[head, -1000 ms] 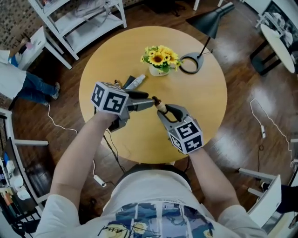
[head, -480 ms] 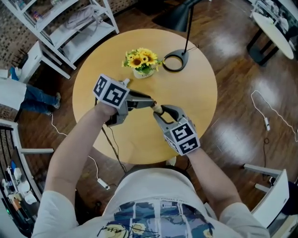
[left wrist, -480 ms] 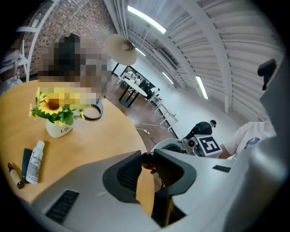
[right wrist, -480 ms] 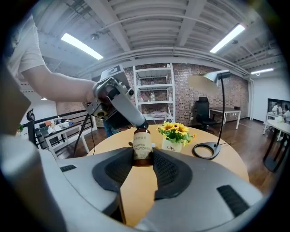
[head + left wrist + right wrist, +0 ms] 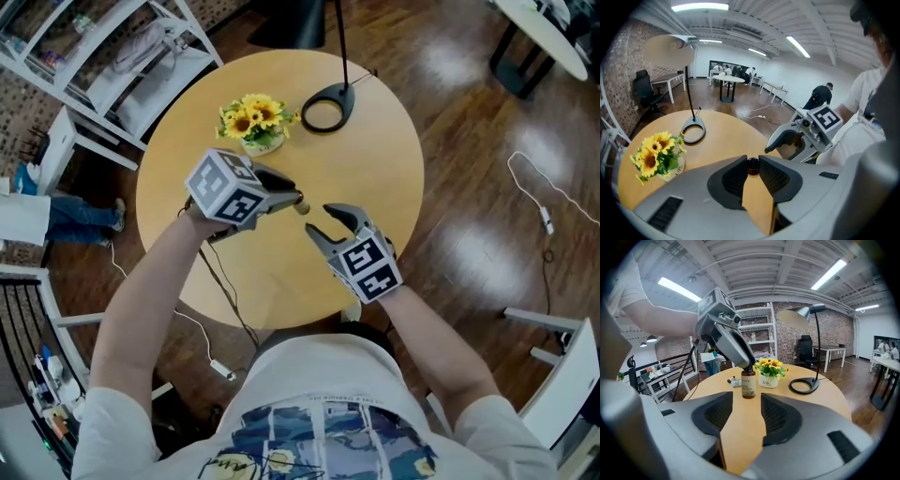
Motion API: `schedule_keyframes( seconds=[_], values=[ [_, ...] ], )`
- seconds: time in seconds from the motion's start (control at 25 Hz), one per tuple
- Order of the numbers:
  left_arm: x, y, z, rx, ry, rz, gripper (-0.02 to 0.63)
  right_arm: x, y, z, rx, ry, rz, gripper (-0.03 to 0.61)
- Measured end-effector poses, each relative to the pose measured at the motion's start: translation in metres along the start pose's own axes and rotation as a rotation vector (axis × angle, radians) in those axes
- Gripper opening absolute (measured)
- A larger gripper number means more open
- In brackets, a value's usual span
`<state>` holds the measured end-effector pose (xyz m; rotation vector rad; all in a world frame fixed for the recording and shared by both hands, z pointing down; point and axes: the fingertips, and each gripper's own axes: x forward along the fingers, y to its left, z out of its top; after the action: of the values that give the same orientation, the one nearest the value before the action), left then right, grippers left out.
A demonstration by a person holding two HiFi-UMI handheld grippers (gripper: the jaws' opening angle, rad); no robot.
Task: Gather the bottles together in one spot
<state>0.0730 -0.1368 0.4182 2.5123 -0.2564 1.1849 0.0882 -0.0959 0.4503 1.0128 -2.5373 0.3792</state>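
A small brown bottle (image 5: 748, 385) stands upright at the middle of the round wooden table (image 5: 375, 169); whether its base rests on the top I cannot tell. My left gripper (image 5: 296, 201) reaches down from the left and is shut on the bottle's dark cap (image 5: 753, 165). My right gripper (image 5: 319, 223) sits just right of the bottle (image 5: 302, 205). Its jaws have just been opening and now stand wide, with the bottle beyond the tips and nothing between them. A white bottle (image 5: 735, 382) lies on its side behind the brown one.
A pot of yellow sunflowers (image 5: 250, 122) stands at the back left of the table. The ring base of a black desk lamp (image 5: 323, 108) sits to its right. White shelving (image 5: 112, 56) stands beyond the table, and cables lie on the wood floor.
My right gripper's jaws opened and let go of the brown bottle. My left gripper rolled and closed on its cap. Both grippers shifted across the table.
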Motion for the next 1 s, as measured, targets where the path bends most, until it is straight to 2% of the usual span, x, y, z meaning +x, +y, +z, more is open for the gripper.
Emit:
schedule_keyframes(
  seconds=[0.08,0.24,0.4,0.52,0.72,0.84,1.0],
  values=[
    [0.014,0.015,-0.003,0.058,0.03,0.062,0.074,-0.011,-0.009,-0.012,0.008,0.021,-0.004,0.221],
    [0.045,0.051,-0.004,0.127,0.034,0.171,0.074,-0.045,-0.029,-0.034,0.023,0.051,-0.032,0.222],
    [0.078,0.09,-0.017,0.211,0.068,0.265,0.074,-0.076,-0.032,-0.067,0.065,0.085,-0.038,0.222],
    [0.101,0.107,-0.022,0.239,0.08,0.281,0.074,-0.1,-0.032,-0.088,0.092,0.107,-0.051,0.222],
    [0.122,0.139,-0.031,0.225,0.087,0.328,0.074,-0.124,-0.031,-0.109,0.139,0.11,-0.054,0.222],
    [0.136,0.147,-0.034,0.212,0.085,0.307,0.074,-0.133,-0.036,-0.123,0.192,0.114,-0.048,0.222],
    [0.146,0.145,-0.036,0.226,0.095,0.277,0.074,-0.141,-0.046,-0.136,0.209,0.132,-0.062,0.222]
  ],
)
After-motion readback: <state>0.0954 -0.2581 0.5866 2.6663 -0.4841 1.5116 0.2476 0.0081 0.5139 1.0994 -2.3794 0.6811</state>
